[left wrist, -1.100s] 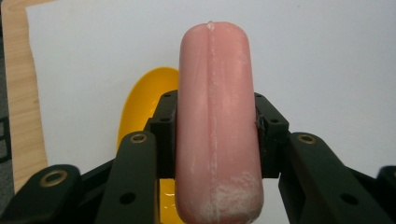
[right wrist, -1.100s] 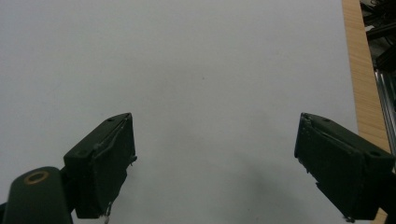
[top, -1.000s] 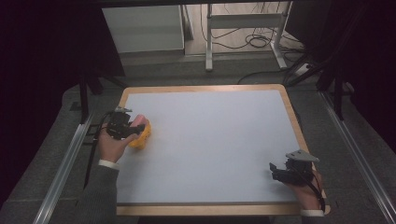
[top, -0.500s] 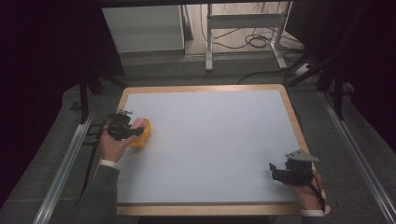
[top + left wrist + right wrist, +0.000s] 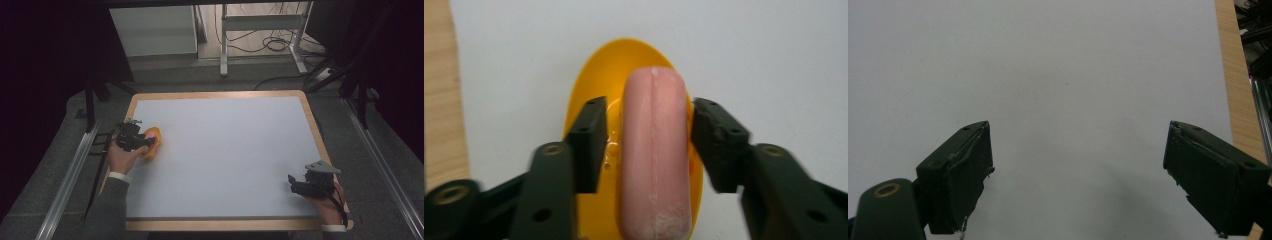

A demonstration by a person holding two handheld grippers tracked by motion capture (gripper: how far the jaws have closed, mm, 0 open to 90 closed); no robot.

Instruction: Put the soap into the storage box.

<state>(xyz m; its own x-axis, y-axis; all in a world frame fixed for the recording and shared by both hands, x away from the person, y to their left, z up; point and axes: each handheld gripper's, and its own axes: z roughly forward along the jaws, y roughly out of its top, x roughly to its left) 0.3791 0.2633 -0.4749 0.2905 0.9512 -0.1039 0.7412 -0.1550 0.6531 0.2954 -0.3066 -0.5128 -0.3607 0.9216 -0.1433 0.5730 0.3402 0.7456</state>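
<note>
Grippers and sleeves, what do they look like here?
Both grippers, left gripper and right gripper, are black with two blocky jaws and brass-coloured screw holes. The right carries a grey three-cornered plate and a black cable. The person wears grey sleeves with white cuffs.

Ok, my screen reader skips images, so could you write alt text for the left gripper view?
A pink sausage lies lengthwise in a yellow oval dish between the open black tongs, one jaw at each side. The dish sits on a white table with a wooden edge at left.

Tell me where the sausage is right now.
The sausage lies in the yellow dish near the table's left edge, between the open jaws of the left gripper.
</note>
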